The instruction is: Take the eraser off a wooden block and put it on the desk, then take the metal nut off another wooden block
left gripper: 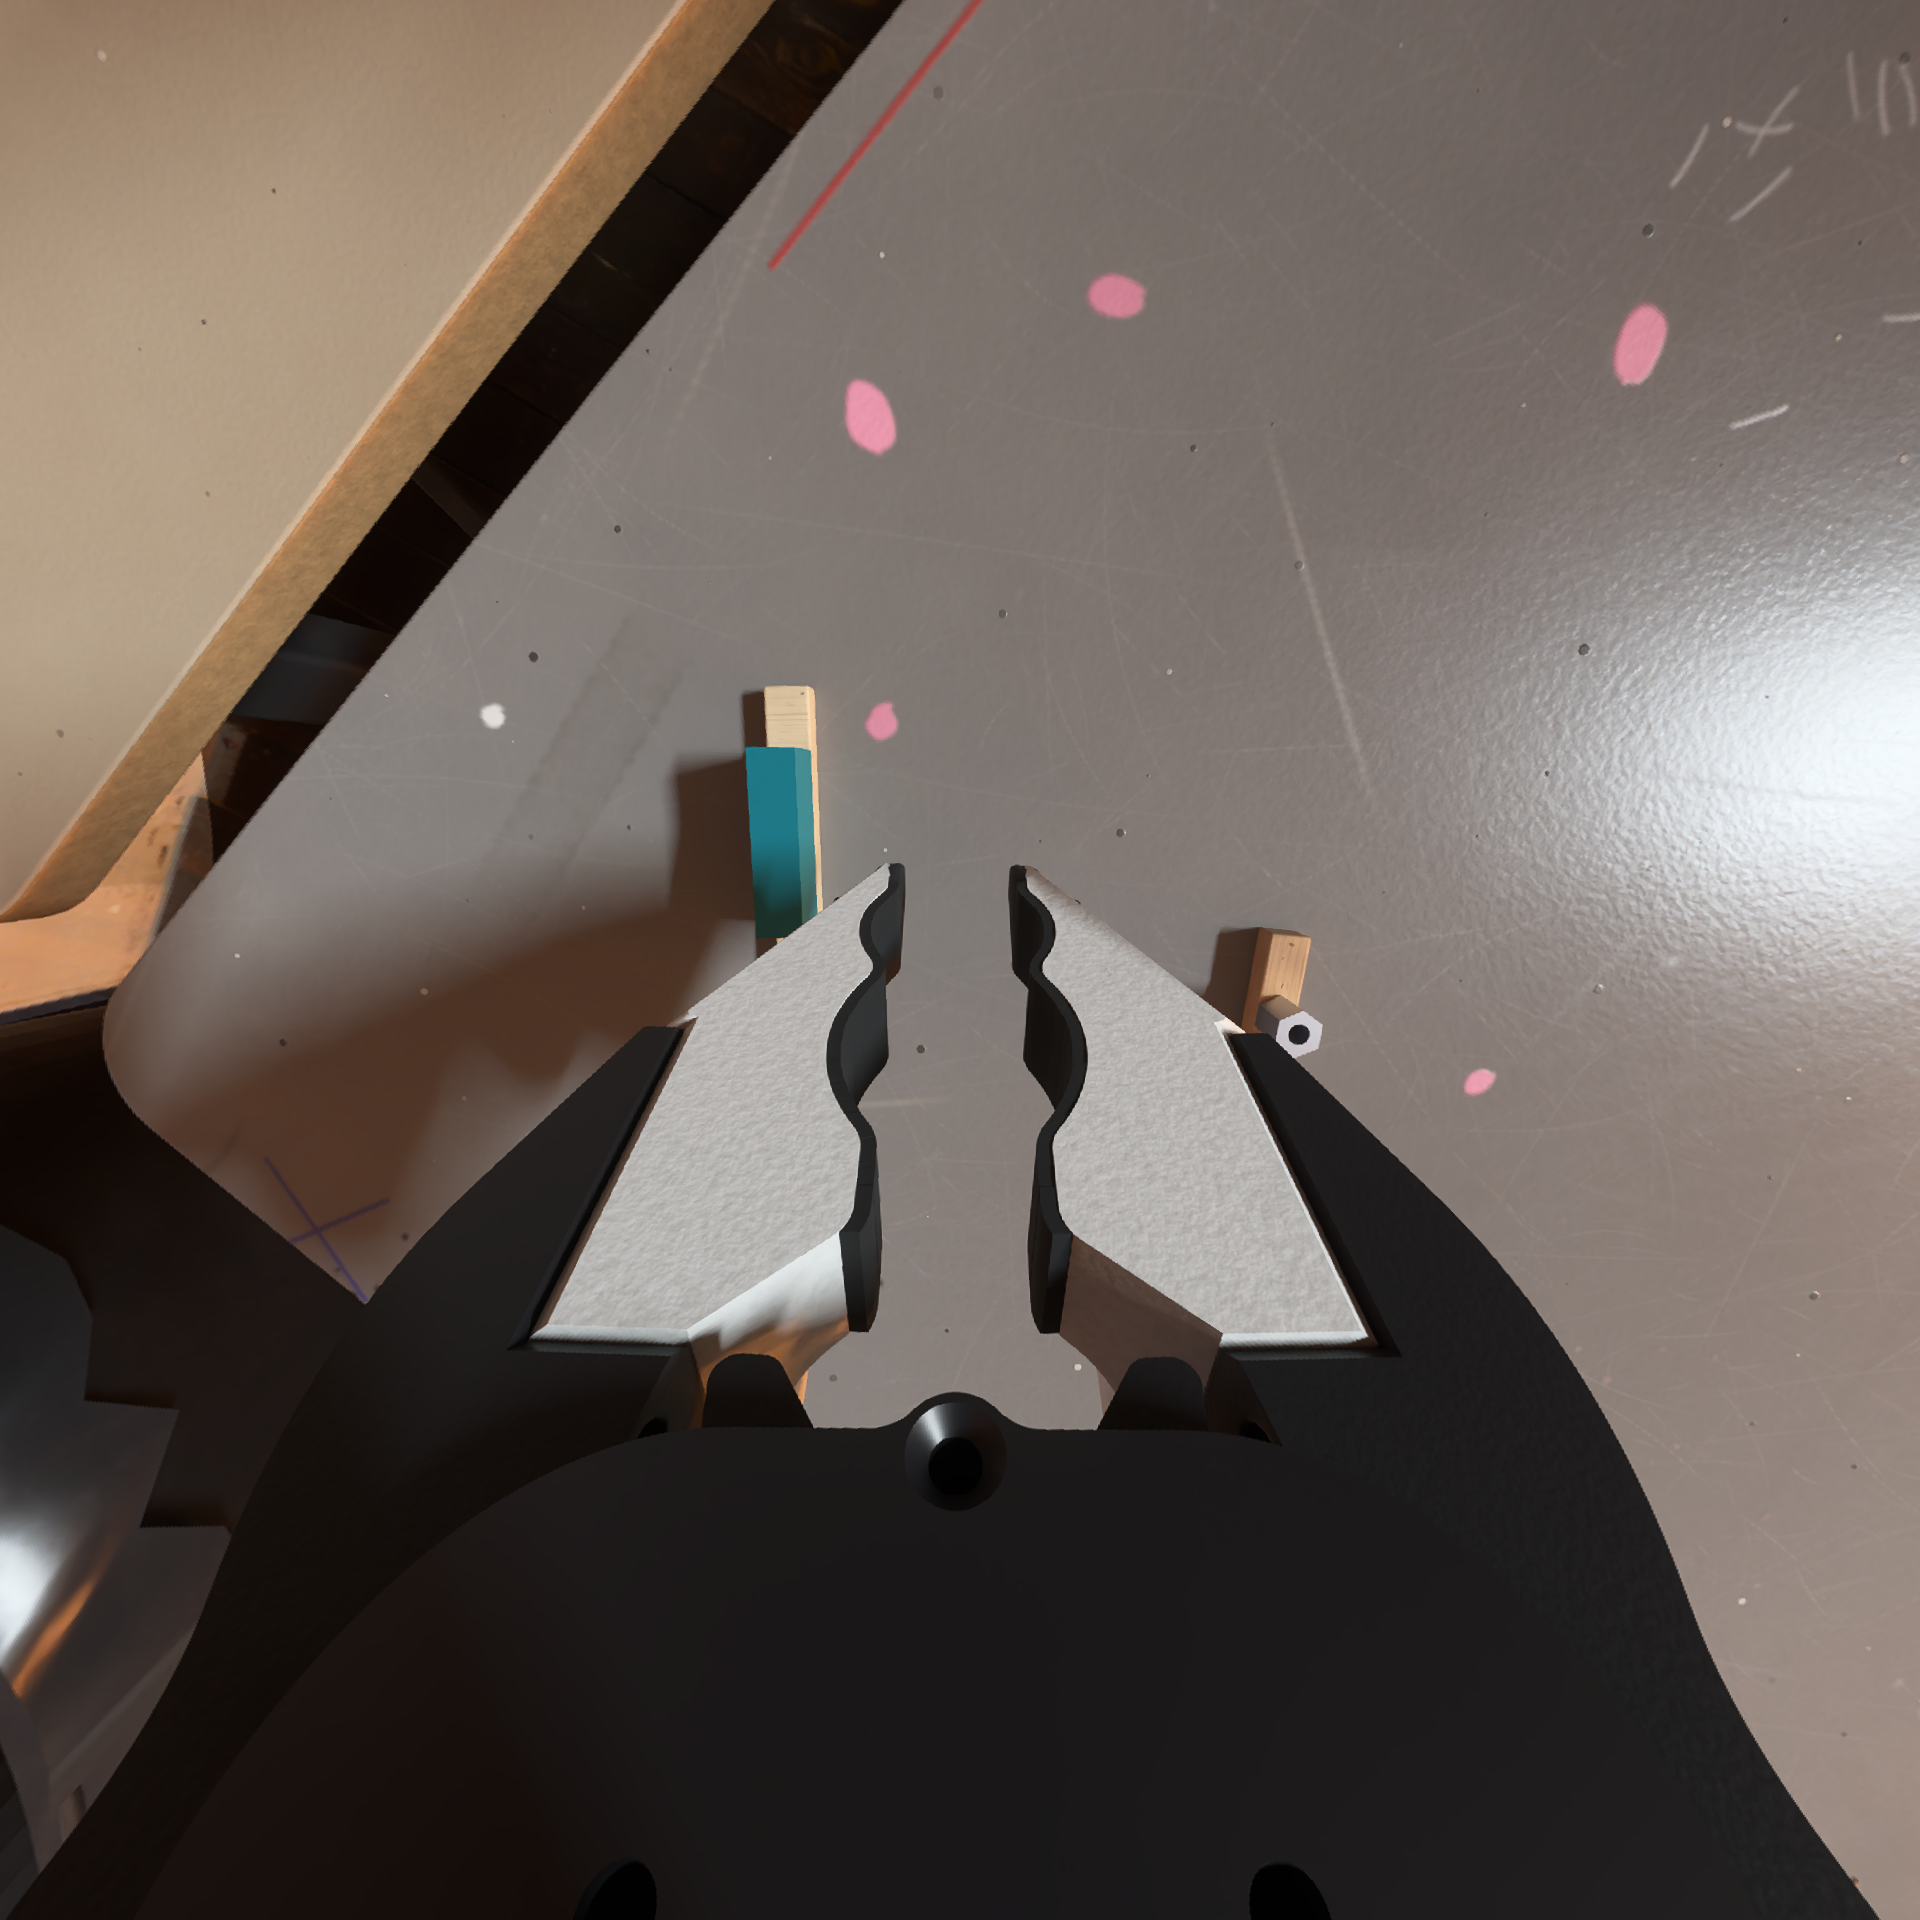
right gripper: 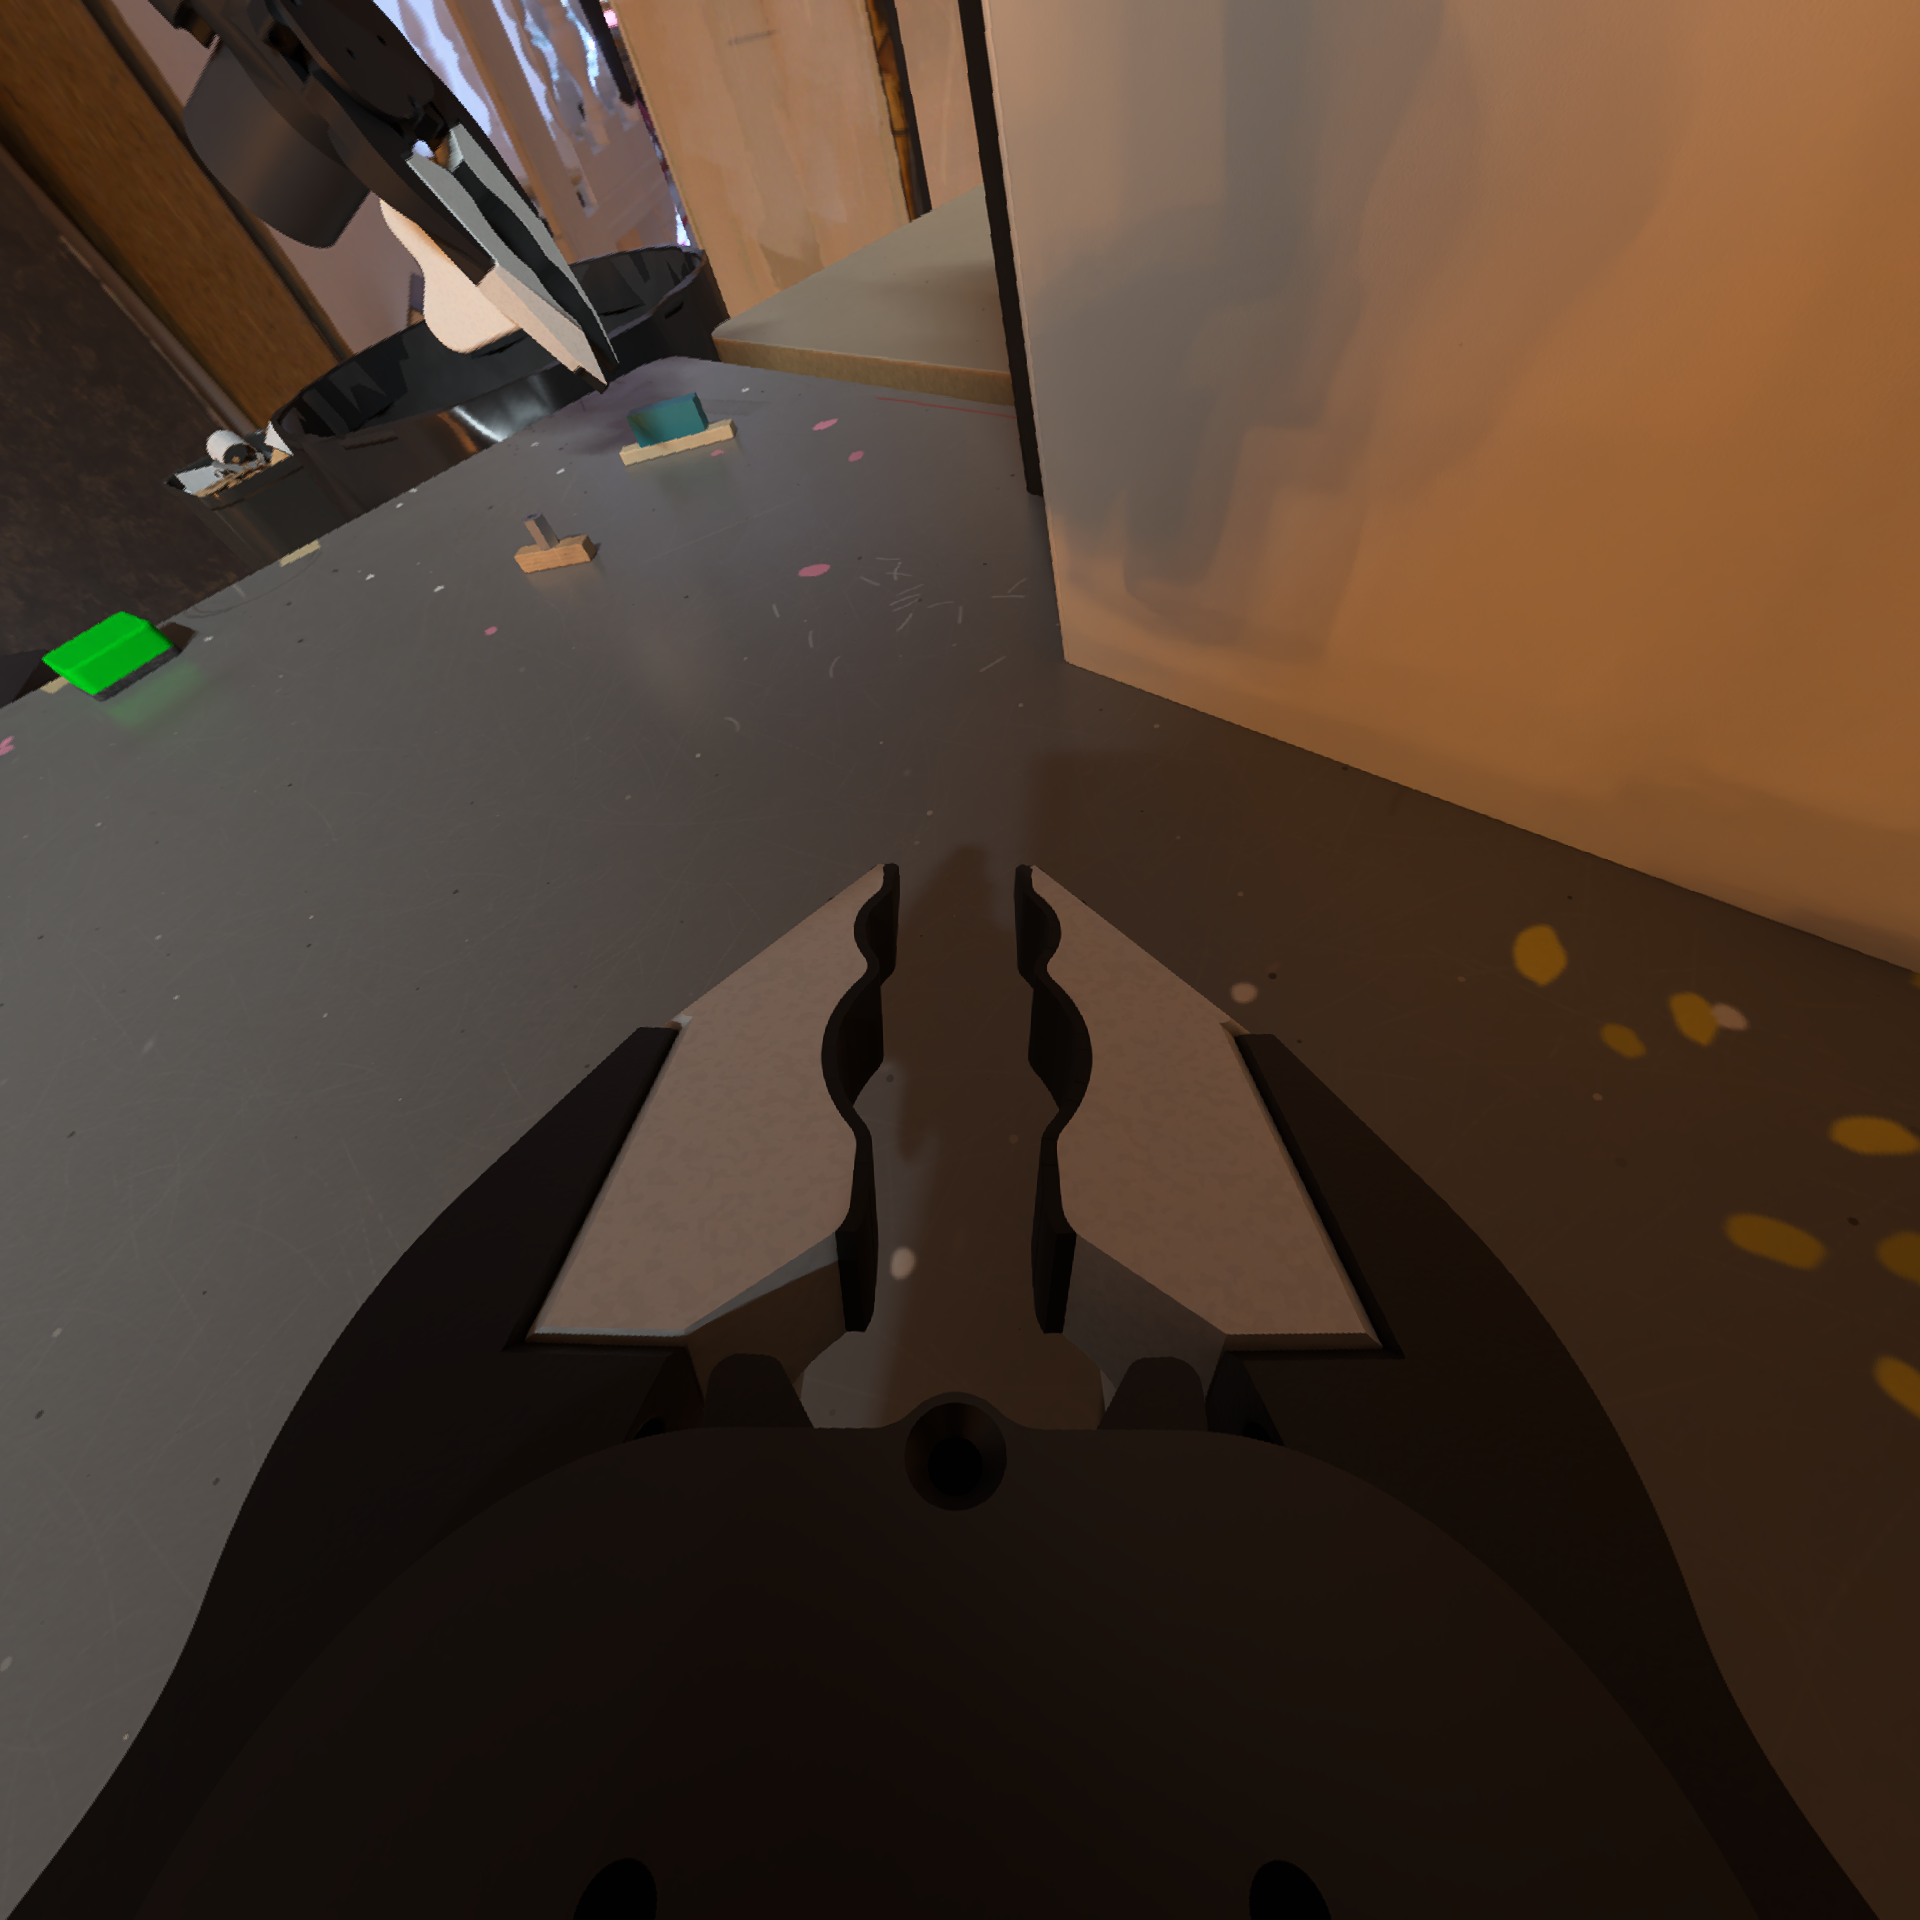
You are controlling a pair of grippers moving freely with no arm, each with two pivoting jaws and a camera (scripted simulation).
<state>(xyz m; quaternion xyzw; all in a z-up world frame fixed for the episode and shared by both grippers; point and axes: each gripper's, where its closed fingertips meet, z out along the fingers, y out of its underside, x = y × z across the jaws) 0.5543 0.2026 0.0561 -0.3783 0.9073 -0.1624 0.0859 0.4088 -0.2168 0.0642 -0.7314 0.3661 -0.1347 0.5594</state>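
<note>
Both tools, left tool (left gripper: 956, 883) and right tool (right gripper: 956, 883), gape slightly, empty, over the scuffed grey bench (left gripper: 1351, 675); the teal rectangular eraser (left gripper: 781, 836) lies on its pale wooden block (left gripper: 790, 717) mid-frame.

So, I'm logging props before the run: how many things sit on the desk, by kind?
Wooden blocks: 2
Teal eraser: 1
Metal nut: 1
Green pad: 1
Total: 5

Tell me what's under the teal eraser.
The teal eraser rests on a long wooden block that lies flat on the grey desk. The block's ends stick out past the eraser; its top beneath the eraser is covered.
</note>
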